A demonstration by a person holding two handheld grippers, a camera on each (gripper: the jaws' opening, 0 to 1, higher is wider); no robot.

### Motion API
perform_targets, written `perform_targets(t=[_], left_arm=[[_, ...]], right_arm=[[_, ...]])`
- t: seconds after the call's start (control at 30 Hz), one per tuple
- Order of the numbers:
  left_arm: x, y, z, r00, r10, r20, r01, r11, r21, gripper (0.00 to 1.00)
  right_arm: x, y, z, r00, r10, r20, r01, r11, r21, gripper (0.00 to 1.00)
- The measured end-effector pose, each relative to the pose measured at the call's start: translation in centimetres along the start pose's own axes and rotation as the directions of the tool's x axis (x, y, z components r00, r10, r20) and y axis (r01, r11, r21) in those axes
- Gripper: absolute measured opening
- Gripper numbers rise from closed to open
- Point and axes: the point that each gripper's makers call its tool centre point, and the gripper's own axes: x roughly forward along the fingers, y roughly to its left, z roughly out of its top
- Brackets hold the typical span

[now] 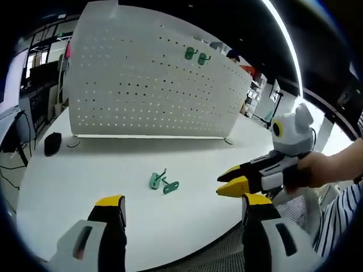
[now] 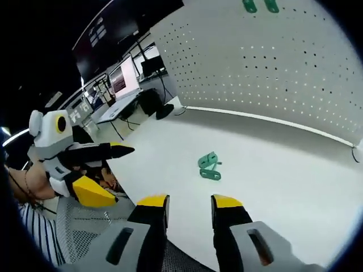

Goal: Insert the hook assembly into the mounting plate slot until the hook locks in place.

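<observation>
Two green hook pieces lie close together on the white table, in front of the white pegboard plate. Two more green hooks hang high on that board. My left gripper is open and empty, back from the loose pieces at the table's near edge. The right gripper reaches in from the right, level with the pieces. In the right gripper view the loose green pieces lie ahead of my right gripper, which is open by a narrow gap. The left gripper stands wide open at the left.
A black object with a cable lies at the pegboard's left end. The board's foot rests on the table. Grey mesh and a striped sleeve sit beyond the table's near edge. Desks with monitors stand behind.
</observation>
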Motion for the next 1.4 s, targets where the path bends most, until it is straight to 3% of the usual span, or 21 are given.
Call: perform_targets(t=[0.37, 0.83, 0.97, 1.23, 1.4], left_arm=[[0.1, 0.5, 0.0, 1.000, 0.020, -0.002, -0.020, 1.000, -0.002, 0.86], [0.2, 0.7, 0.0, 0.999, 0.033, -0.003, -0.033, 0.999, -0.007, 0.85], [0.2, 0.8, 0.0, 0.999, 0.038, -0.002, -0.038, 0.999, -0.007, 0.85], [0.1, 0.9, 0.2, 0.999, 0.045, 0.007, -0.045, 0.999, -0.010, 0.84], [0.2, 1.0, 0.1, 0.999, 0.048, 0.004, -0.048, 0.999, -0.014, 0.83]], right_arm=[[4.4, -1.6, 2.3, 1.000, -0.007, -0.024, 0.008, 0.999, 0.032, 0.23], [9.9, -2.9, 2.8, 0.995, -0.048, -0.085, 0.060, 0.988, 0.144, 0.19], [10.7, -3.4, 2.6, 0.992, -0.055, -0.112, 0.084, 0.957, 0.278, 0.17], [11.8, -4.3, 2.5, 0.986, -0.084, -0.142, 0.128, 0.933, 0.336, 0.14], [12.4, -4.4, 2.5, 0.982, -0.094, -0.162, 0.145, 0.932, 0.334, 0.10]])
